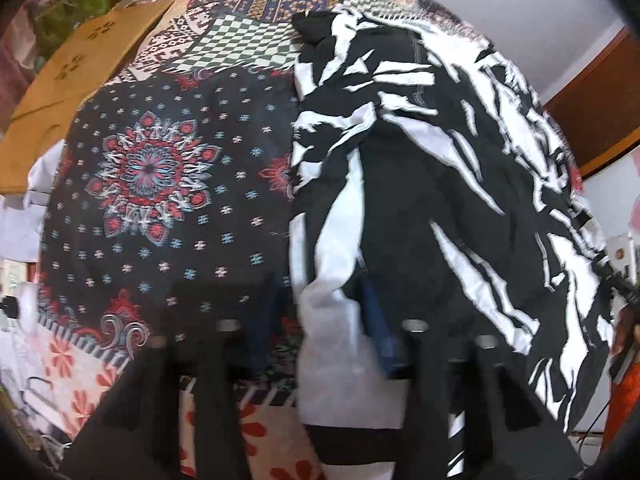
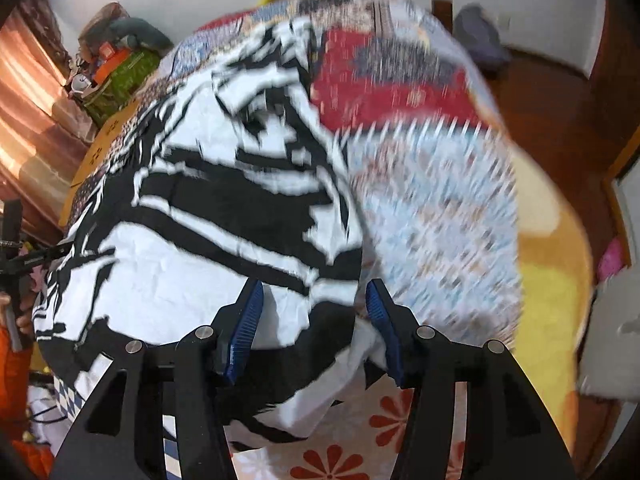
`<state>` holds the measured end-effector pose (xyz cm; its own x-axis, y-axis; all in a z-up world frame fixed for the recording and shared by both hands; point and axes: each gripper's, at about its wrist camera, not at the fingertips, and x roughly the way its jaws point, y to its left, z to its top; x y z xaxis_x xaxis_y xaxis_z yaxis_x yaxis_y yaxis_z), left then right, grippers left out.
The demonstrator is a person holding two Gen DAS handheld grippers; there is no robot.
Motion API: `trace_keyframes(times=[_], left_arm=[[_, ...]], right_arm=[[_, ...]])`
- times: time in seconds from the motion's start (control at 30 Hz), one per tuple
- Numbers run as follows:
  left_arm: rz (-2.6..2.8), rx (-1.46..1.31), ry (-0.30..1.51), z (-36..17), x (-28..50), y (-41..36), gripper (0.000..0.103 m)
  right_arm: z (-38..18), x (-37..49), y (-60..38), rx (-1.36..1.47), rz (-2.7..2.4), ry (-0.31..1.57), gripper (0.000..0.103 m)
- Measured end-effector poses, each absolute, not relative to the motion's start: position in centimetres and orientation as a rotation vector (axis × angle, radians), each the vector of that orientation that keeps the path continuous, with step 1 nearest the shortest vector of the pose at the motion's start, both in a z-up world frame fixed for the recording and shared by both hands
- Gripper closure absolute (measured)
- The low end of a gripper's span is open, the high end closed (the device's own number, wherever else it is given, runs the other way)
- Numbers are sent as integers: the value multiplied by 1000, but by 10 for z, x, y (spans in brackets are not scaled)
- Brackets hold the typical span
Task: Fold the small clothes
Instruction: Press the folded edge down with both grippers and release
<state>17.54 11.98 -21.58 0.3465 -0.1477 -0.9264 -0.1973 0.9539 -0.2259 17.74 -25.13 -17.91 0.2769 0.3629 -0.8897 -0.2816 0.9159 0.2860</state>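
Note:
A small black-and-white patterned garment [image 1: 420, 184] lies spread on a patchwork bedspread [image 1: 160, 168], filling the right half of the left wrist view. My left gripper [image 1: 320, 320] hangs over the garment's near left edge. Its jaws stand apart, with a white fold of cloth lying loose between them; the picture is blurred there. In the right wrist view the same garment [image 2: 224, 208] covers the left and middle. My right gripper [image 2: 314, 316] is open over its near right corner. The blue pads [image 2: 248, 320] stand clear of the cloth on both sides.
A tan wooden board [image 1: 80, 68] leans along the bed's far left side, with a green bag [image 1: 80, 12] behind it. A yellow-orange blanket [image 2: 560, 260] lies to the right of the bedspread [image 2: 432, 208]. Copper curtains [image 2: 32, 120] hang at the left.

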Motion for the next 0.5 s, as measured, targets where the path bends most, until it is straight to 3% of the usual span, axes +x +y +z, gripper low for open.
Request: trace_keyframes(times=[0.03, 0.07, 0.13, 0.5], left_arm=[[48, -311, 1215, -214, 176, 119, 97], [66, -300, 1206, -213, 177, 119, 97], [127, -258, 1174, -208, 179, 119, 98], [320, -94, 1154, -227, 207, 128, 98]], right_arm=[[-183, 176, -251, 82, 445, 1228, 57], [-186, 173, -249, 89, 467, 1236, 75], [-185, 171, -247, 97, 498, 1241, 90], [-119, 161, -255, 20, 504, 1054, 94]])
